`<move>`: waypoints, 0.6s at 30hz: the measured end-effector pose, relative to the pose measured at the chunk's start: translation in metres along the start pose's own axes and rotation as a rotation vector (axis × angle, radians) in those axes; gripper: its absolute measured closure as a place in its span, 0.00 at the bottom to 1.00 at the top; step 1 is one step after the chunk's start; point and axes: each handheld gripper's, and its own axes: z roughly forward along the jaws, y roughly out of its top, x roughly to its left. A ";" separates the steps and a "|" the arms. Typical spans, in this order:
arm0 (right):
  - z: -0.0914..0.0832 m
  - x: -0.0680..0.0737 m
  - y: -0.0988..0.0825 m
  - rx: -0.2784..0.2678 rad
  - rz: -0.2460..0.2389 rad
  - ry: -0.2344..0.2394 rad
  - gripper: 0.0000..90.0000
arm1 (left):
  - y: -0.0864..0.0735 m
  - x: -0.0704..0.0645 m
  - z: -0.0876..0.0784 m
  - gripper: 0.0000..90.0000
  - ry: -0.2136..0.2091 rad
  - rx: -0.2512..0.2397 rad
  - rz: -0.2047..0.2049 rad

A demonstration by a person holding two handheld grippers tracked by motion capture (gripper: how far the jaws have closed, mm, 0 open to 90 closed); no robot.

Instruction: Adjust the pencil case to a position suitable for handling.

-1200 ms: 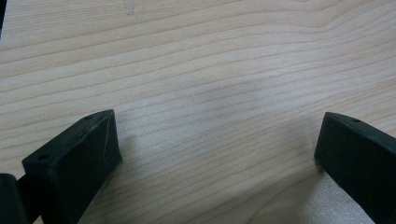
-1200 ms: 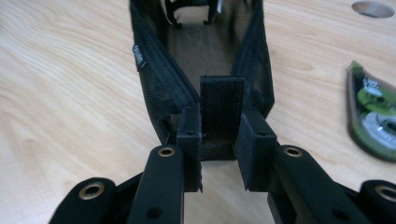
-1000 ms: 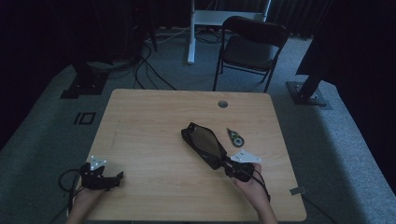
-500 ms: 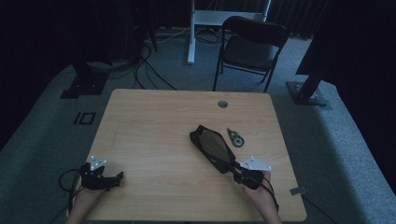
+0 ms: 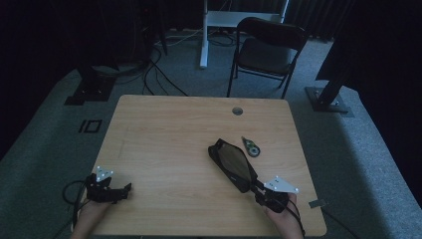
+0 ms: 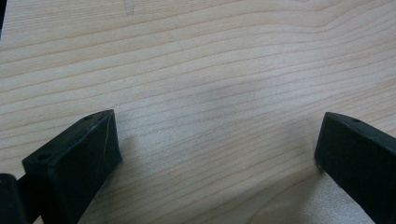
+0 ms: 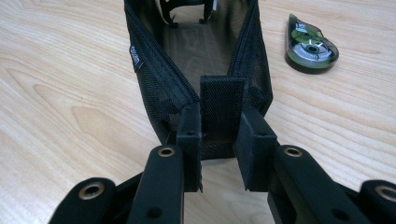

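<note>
A black mesh pouch (image 5: 233, 165) is seen lying on the wooden table (image 5: 164, 134) toward its right edge, stretched diagonally from mid-table to the near right corner. Its near end, a fabric tab (image 7: 222, 108), is clamped between the jaws of the right gripper (image 5: 263, 191), which is held at that near right corner. A green correction-tape dispenser (image 5: 250, 147) is seen just beside the pouch, on its far right side. The left gripper (image 5: 122, 191) is rested at the near left corner, well apart from the pouch, its jaws spread wide over bare wood.
</note>
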 end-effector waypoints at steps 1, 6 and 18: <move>-0.002 0.001 -0.001 0.000 0.001 -0.002 0.81 | 0.000 0.000 0.000 0.00 0.000 0.000 0.000; -0.006 0.003 -0.006 -0.004 -0.006 -0.005 0.81 | 0.000 0.000 0.000 0.00 0.000 0.000 0.000; -0.020 0.004 -0.007 -0.024 0.010 0.005 0.63 | 0.000 0.000 0.000 0.00 0.000 0.000 0.000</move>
